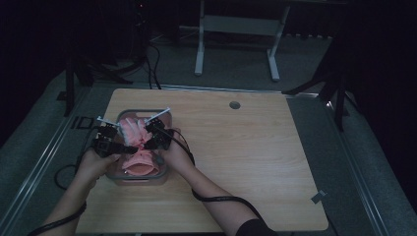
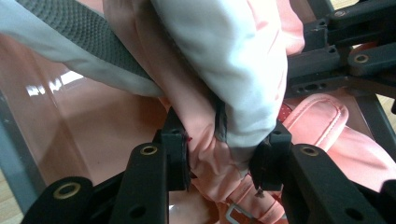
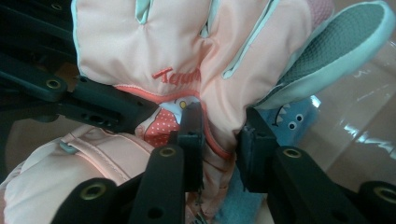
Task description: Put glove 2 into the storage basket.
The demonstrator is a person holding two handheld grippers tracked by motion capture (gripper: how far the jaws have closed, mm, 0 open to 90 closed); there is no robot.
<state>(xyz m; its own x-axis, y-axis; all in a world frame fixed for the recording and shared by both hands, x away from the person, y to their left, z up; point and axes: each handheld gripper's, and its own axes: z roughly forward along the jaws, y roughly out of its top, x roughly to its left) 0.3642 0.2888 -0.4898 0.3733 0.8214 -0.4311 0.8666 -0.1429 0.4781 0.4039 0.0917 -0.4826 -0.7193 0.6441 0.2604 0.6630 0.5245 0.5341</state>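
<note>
A pink glove [image 1: 134,132] is pinched by both grippers, left [image 2: 219,156] and right [image 3: 219,140]. It's held over the clear container [image 1: 164,169].

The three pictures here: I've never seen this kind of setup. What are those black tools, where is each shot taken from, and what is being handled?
A person at a wooden table holds a two-jaw tool in each hand: the left hand-held gripper and the right hand-held gripper.

The wide picture comes from a fixed camera above the table. The two close-ups come from cameras riding on the tools, looking along their black jaws.

On the table stands a clear container with a pink glove in it.

In the left gripper view the jaws pinch the glove's pink fabric. In the right gripper view the jaws grip the same glove near its cuff, and a blue cloth item lies behind it.
</note>
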